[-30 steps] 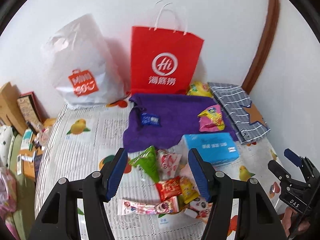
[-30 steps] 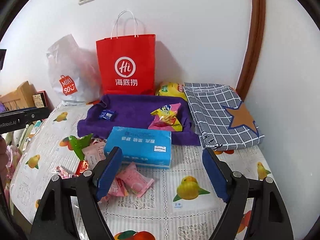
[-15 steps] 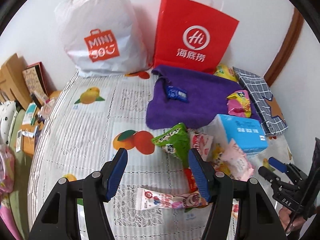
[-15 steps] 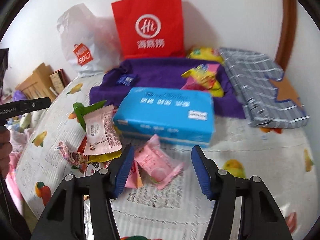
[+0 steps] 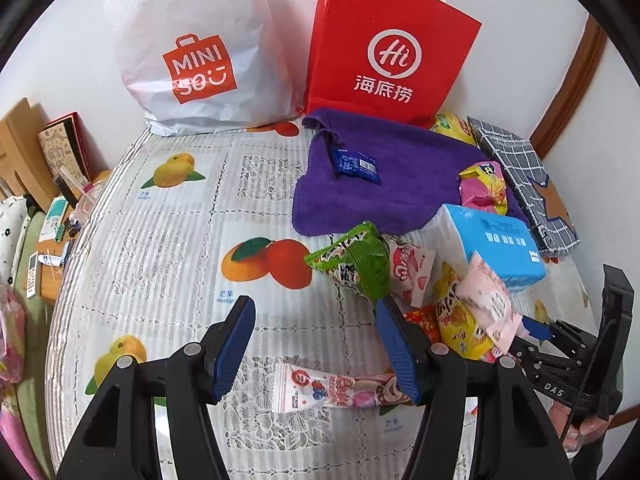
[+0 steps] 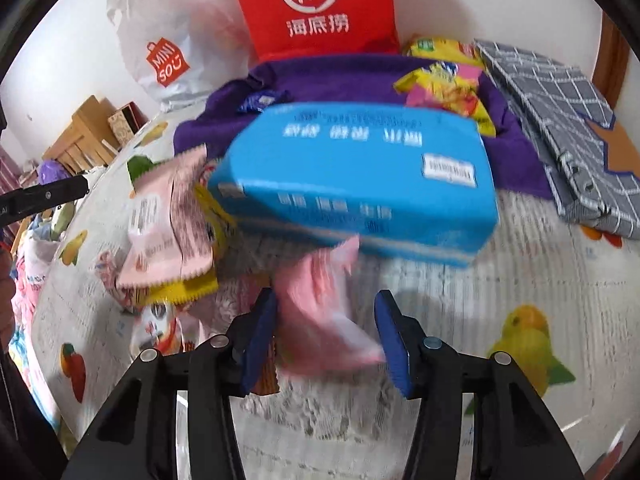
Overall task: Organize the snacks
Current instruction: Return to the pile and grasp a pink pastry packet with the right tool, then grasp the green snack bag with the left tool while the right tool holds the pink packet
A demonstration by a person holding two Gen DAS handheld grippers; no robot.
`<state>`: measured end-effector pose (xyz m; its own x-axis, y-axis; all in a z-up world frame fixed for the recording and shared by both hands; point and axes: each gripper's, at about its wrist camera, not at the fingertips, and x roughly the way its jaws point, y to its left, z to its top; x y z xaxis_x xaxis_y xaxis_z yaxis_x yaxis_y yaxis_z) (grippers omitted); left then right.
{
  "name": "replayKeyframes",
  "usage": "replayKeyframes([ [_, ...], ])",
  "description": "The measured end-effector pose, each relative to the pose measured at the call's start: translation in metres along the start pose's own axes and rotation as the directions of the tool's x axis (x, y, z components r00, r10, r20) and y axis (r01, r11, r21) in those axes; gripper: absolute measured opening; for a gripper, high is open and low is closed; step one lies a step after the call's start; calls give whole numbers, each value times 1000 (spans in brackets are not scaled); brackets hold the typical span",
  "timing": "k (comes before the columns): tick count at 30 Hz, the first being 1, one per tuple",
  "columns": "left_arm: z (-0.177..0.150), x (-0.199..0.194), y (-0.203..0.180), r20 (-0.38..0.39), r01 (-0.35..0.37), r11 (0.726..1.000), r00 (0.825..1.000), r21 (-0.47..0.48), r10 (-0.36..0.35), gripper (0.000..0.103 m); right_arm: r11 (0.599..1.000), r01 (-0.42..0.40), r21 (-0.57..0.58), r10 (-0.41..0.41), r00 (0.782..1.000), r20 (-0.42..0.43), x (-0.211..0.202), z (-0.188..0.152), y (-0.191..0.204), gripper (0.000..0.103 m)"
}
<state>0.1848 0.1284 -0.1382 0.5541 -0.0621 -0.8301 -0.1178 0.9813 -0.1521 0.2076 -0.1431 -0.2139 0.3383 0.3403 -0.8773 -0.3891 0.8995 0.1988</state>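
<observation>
A heap of snack packets lies on the fruit-print tablecloth (image 5: 168, 240): a green packet (image 5: 356, 264), a yellow one (image 5: 460, 320), a long pink-white one (image 5: 340, 392). My left gripper (image 5: 316, 344) is open above the cloth, left of the heap. My right gripper (image 6: 326, 332) is open, with its blue pads either side of a pink packet (image 6: 324, 312), also seen in the left wrist view (image 5: 490, 300). A blue packet (image 5: 354, 164) and a pink-yellow packet (image 5: 482, 190) lie on a purple towel (image 5: 380, 184).
A blue tissue box (image 6: 360, 176) lies just beyond the pink packet. A red paper bag (image 5: 384, 52) and a white plastic bag (image 5: 192, 52) stand against the wall. A checked grey cloth (image 6: 560, 112) lies at the right. Clutter sits beyond the table's left edge (image 5: 60, 216).
Both grippers have moved forward and down. The right gripper has narrowed and come around the pink packet. The left gripper has shifted left of the heap.
</observation>
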Motion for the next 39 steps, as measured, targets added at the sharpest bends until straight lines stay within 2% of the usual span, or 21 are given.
replayKeyframes([
  [5, -5, -3, 1, 2, 6, 1000, 1000, 0, -6, 61, 1000, 7, 17, -8, 1000, 29, -8, -7, -2, 58],
  [8, -8, -3, 3, -2, 1, 1000, 1000, -3, -1, 61, 1000, 16, 19, -16, 999, 29, -3, -2, -1, 58],
  [13, -14, -3, 9, -11, -10, 1000, 1000, -16, 10, 61, 998, 53, -39, -52, 998, 23, 13, 5, 10, 58],
  [14, -14, -2, 10, -14, -7, 1000, 1000, -18, 7, 61, 997, 69, -47, -67, 997, 37, 14, 5, 11, 52],
  [15, -15, -1, 11, -15, -2, 1000, 1000, -19, 2, 61, 996, 75, -48, -73, 996, 42, 13, 5, 11, 38],
  [20, -19, 8, 6, -24, 58, 998, 998, -20, -58, 61, 988, 144, -48, -138, 985, 105, -7, -7, 2, 38],
  [24, -16, 22, -5, -41, 93, 995, 995, -20, -94, 60, 977, 212, -6, -210, 969, 128, -22, -22, -18, 39],
  [27, -10, 29, -12, -33, 111, 994, 993, -25, -112, 60, 973, 223, 59, -229, 965, 126, -28, -35, -40, 39],
  [32, 6, 46, -28, -29, 65, 998, 997, 3, -65, 61, 962, 243, 124, -260, 955, 146, -32, -43, -58, 39],
  [39, 21, 72, -36, -41, 55, 998, 998, -16, -55, 60, 963, 212, 169, -235, 964, 128, -26, -39, -69, 41],
])
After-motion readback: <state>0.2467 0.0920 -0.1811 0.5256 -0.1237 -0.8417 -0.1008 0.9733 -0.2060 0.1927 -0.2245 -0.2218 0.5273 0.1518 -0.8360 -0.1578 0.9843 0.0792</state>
